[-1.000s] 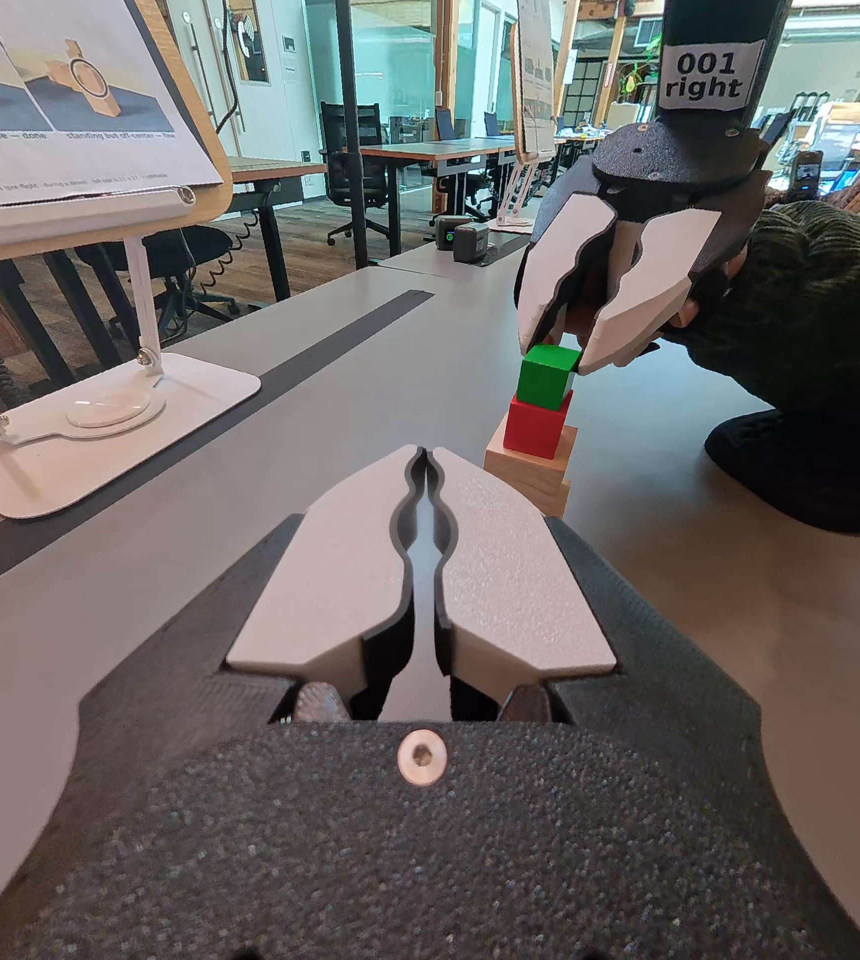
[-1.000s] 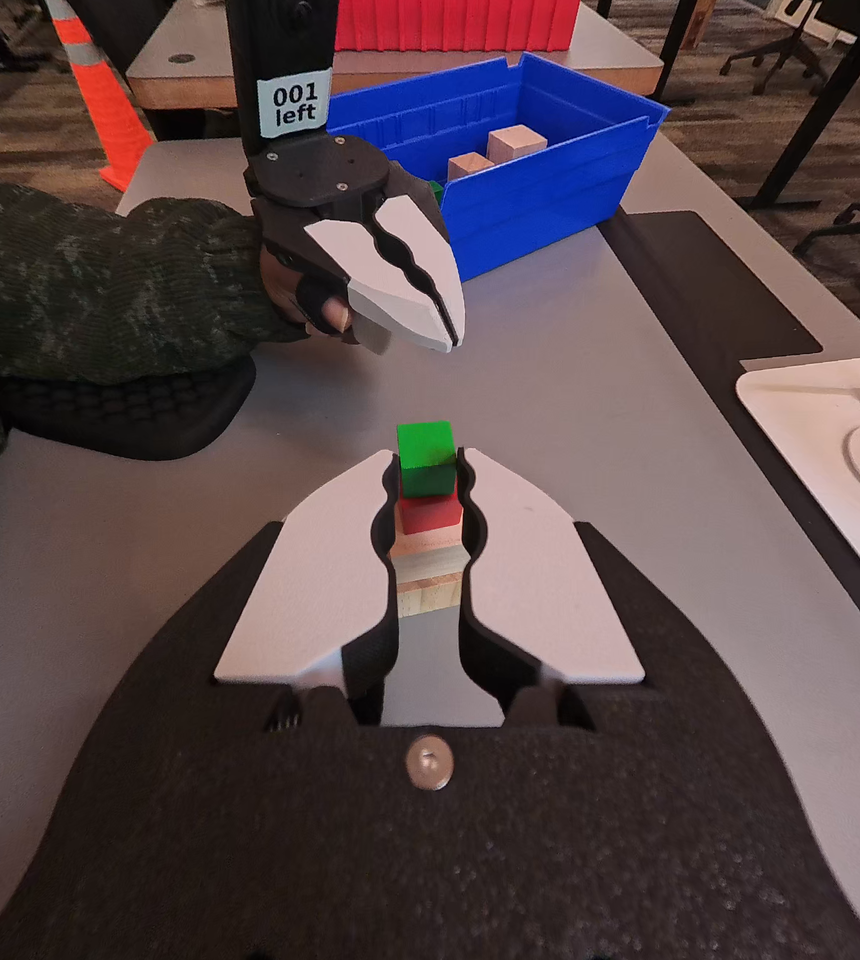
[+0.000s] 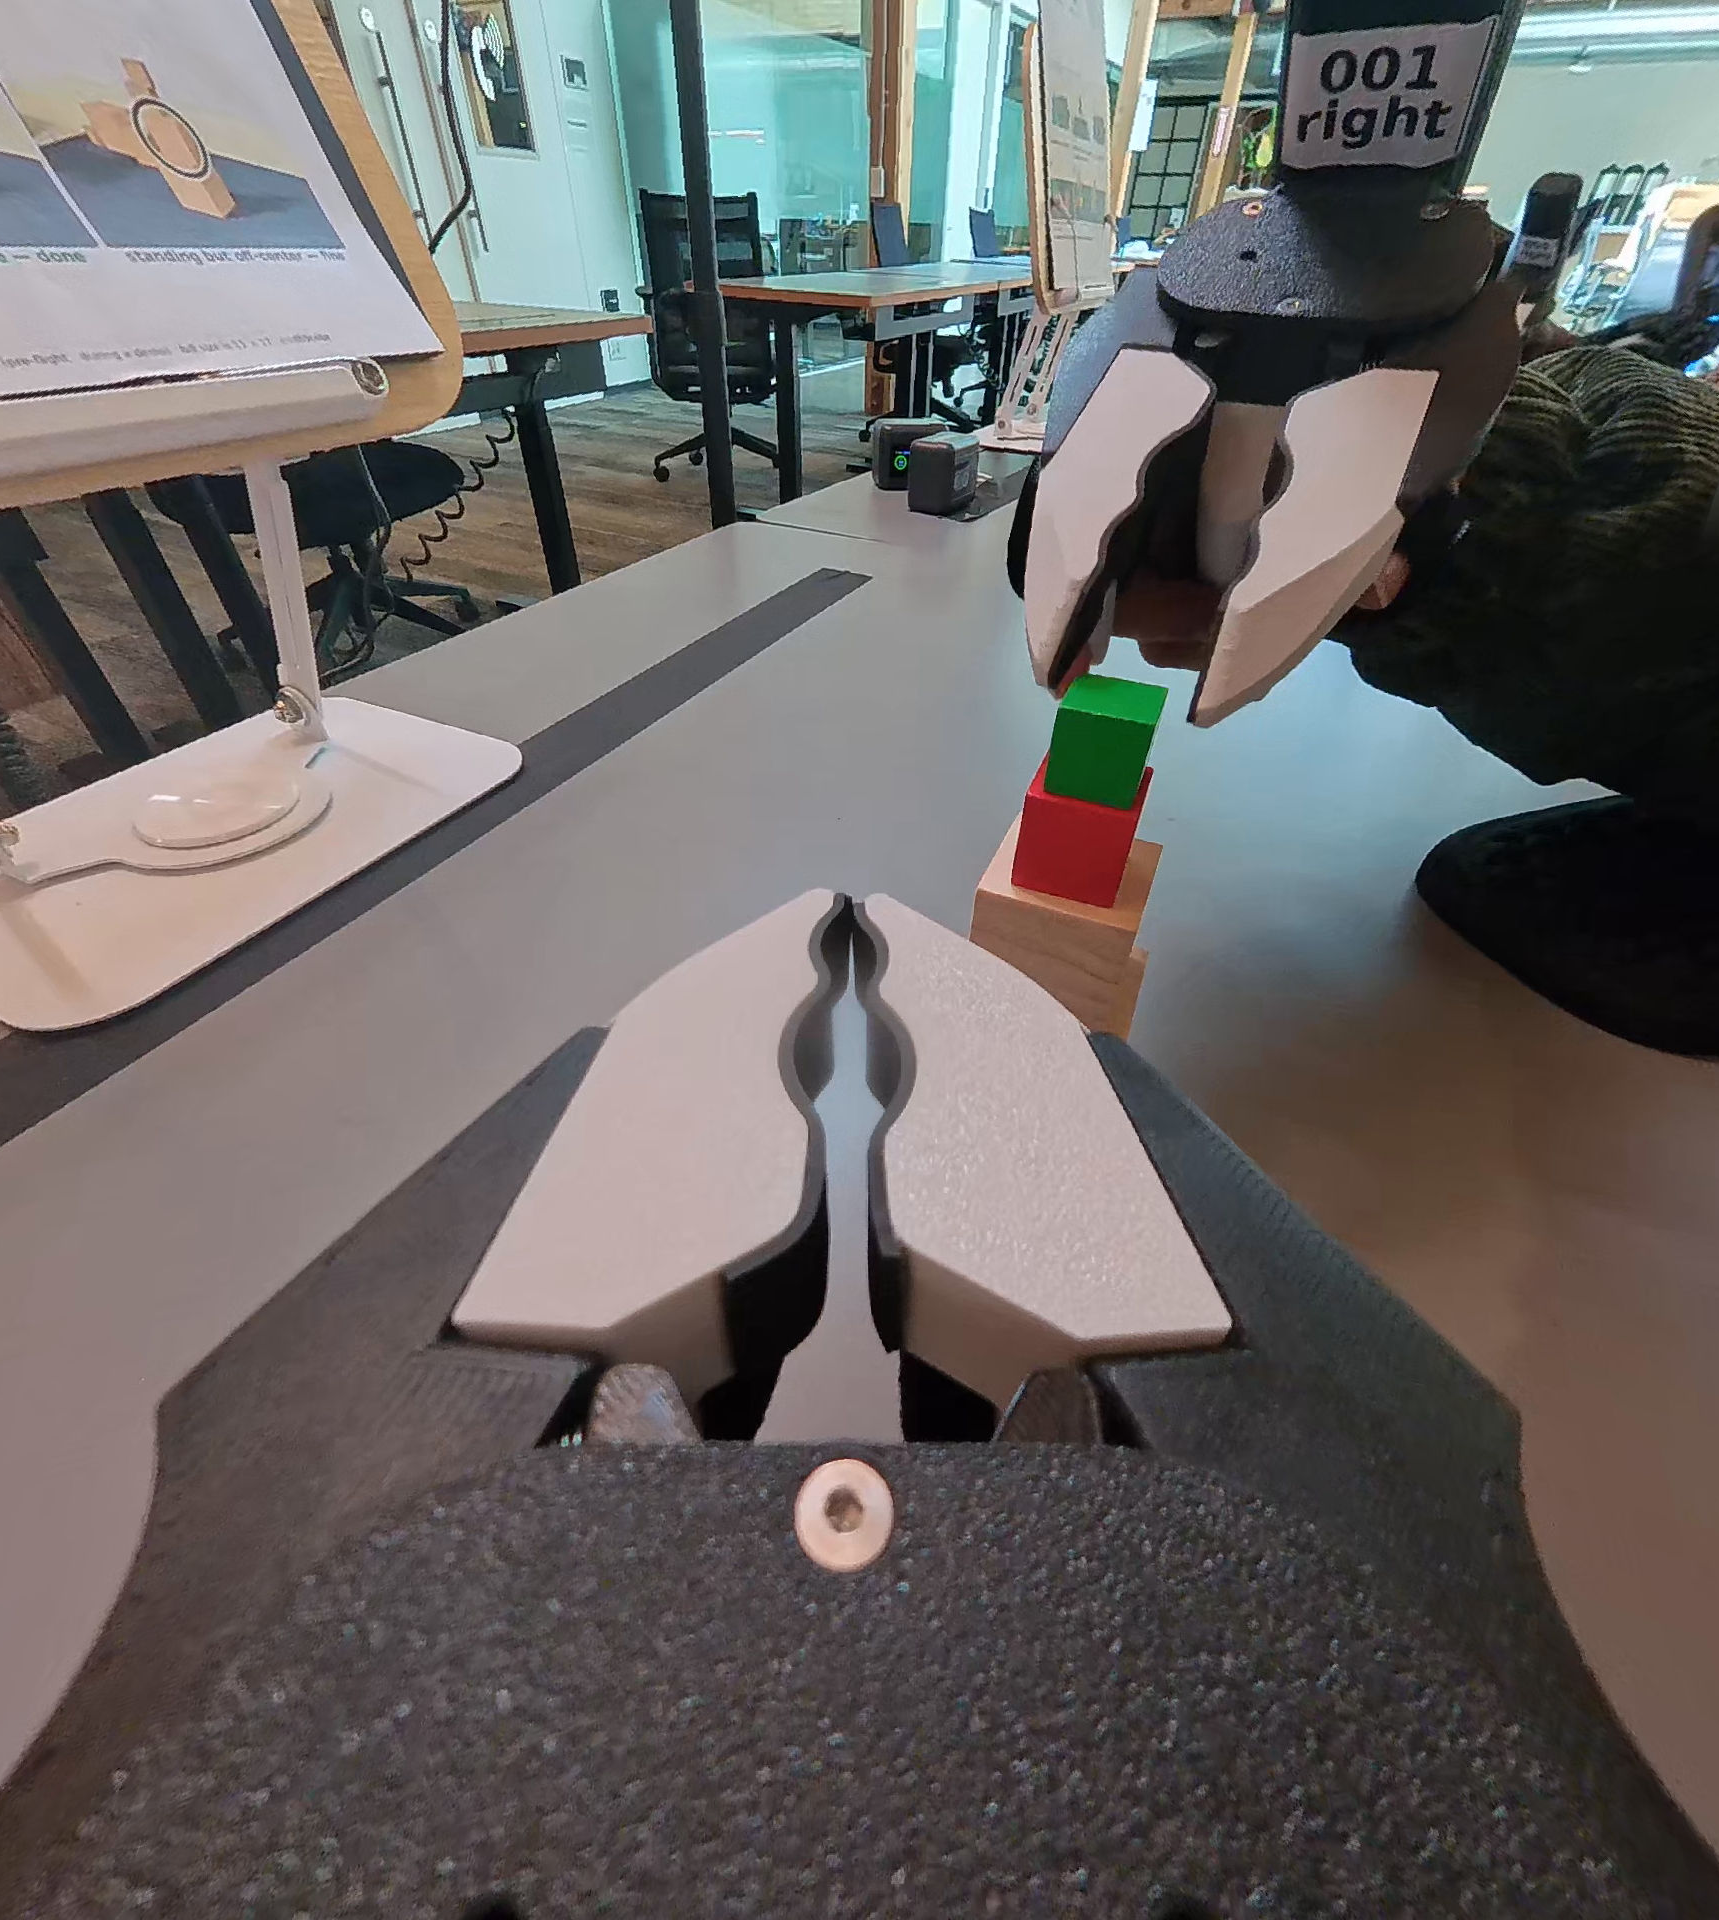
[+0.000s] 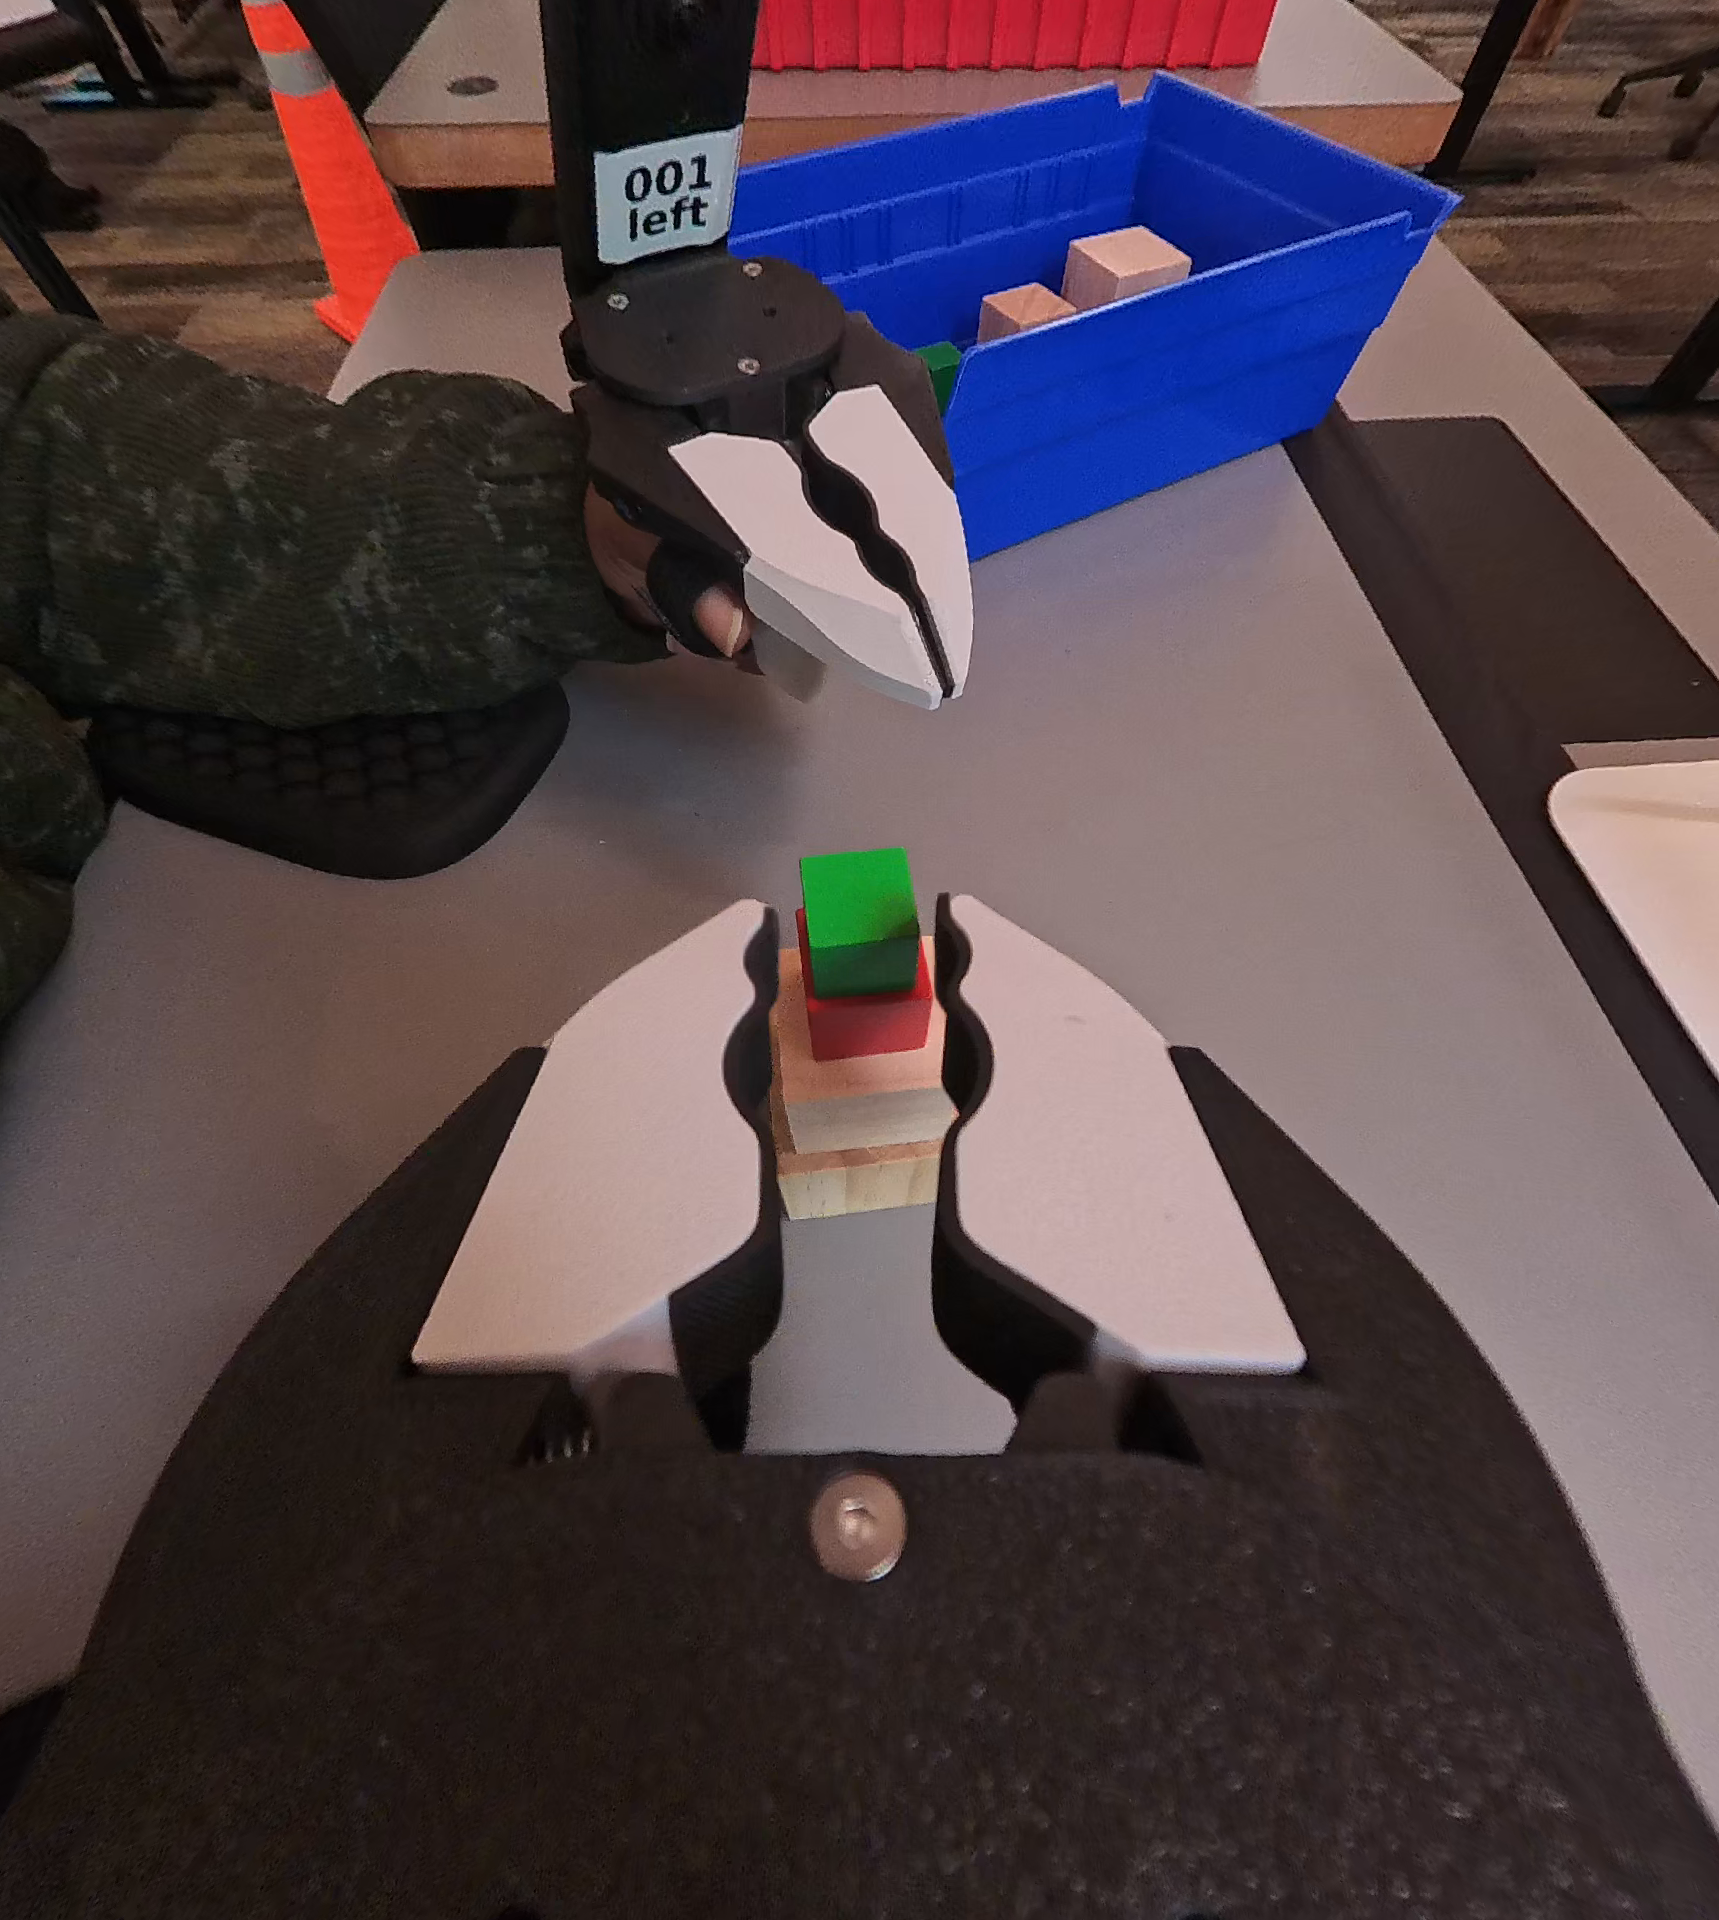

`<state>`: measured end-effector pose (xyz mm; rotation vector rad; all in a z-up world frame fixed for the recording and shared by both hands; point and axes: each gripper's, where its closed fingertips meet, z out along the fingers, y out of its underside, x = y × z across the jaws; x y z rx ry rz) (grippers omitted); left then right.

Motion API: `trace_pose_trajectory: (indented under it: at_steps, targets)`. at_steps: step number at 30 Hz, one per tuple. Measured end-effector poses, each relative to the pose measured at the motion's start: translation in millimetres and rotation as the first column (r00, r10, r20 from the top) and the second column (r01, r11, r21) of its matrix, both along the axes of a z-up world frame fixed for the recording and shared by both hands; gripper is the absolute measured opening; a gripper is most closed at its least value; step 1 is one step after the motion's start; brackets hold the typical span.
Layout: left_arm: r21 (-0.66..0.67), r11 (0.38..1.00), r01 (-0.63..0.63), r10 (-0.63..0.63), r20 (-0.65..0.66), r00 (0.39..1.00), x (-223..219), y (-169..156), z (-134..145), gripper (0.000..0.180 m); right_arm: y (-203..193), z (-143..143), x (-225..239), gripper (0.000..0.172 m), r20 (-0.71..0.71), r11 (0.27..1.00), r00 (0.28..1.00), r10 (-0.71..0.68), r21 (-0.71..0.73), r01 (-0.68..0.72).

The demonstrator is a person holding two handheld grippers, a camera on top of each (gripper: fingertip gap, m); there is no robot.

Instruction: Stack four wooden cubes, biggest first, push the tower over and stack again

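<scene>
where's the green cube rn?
Green cube tops the stack, on the red cube, table centre in both views; the open right tool hovers just above it.

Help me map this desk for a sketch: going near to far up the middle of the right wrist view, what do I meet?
Right gripper, jaws open → wooden blocks → red cube → green cube → left gripper, shut → blue bin.
</scene>
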<state>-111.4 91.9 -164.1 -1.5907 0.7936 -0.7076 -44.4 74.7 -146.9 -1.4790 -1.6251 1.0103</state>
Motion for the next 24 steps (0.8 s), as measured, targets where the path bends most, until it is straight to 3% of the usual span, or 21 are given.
trace_pose_trajectory:
  at_steps: [6, 11, 15, 24]
  targets:
    - [0.0, 1.0, -0.008, 0.008, 0.009, 1.0, -2, 0, 2, 0.0, 8, 36, 11, 0.031, -0.192, 0.991, 0.973, -0.128, 0.012, 0.133]
    - [0.002, 0.998, -0.058, 0.058, -0.002, 0.998, -5, 4, 5, 0.0, 18, 62, 43, 0.017, -0.391, 0.931, 0.858, -0.333, 0.011, 0.366]
    - [0.014, 0.993, -0.118, 0.118, -0.016, 0.993, -8, 9, 8, 0.0, 4, 56, 55, 0.004, -0.446, 0.883, 0.79, -0.42, -0.001, 0.469]
    - [-0.045, 0.959, -0.279, 0.274, -0.089, 0.958, -12, 12, -4, 0.0, -24, 27, 42, 0.0, -0.429, 0.858, 0.785, -0.447, 0.041, 0.512]
